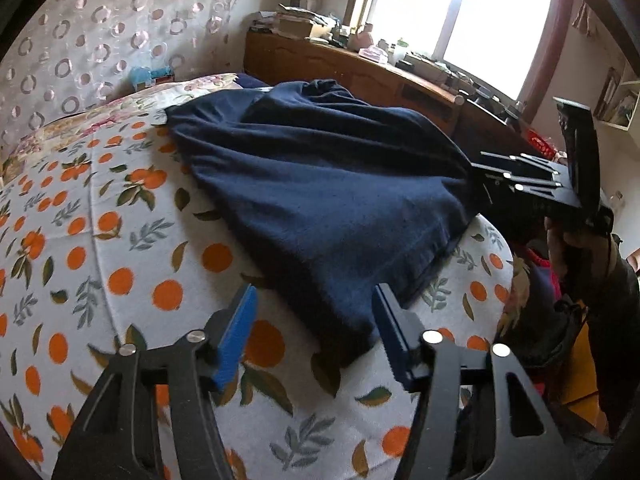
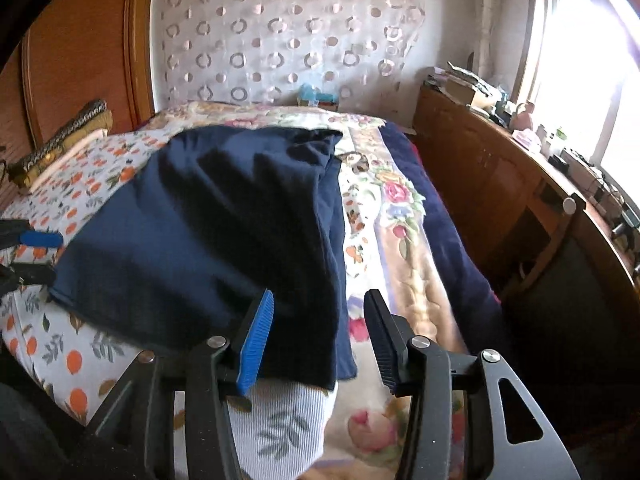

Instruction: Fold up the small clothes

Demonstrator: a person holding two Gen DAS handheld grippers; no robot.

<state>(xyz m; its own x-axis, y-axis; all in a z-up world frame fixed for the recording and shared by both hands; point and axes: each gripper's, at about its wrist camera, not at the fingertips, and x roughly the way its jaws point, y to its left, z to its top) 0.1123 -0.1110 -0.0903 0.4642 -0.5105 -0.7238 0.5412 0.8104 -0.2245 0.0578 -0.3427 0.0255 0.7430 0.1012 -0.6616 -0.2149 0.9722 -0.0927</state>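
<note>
A navy blue garment (image 1: 320, 184) lies loosely folded on the orange-print bed sheet (image 1: 100, 240). My left gripper (image 1: 315, 292) hovers over its near corner, jaws open, with the cloth's tip lying between the blue pads (image 1: 236, 332) but not pinched. In the right wrist view the same garment (image 2: 208, 220) spreads ahead, and my right gripper (image 2: 320, 296) stands open over its near right edge, pads apart from the cloth. The right gripper (image 1: 520, 180) also shows at the garment's right corner, held by a hand. The left gripper (image 2: 40, 238) shows at the far left edge.
A floral blanket (image 2: 400, 216) covers the bed right of the garment. A wooden cabinet (image 2: 480, 168) with clutter on top runs along the bright window side. A patterned curtain (image 2: 280, 40) hangs behind the bed, and folded items (image 2: 60, 144) sit at the back left.
</note>
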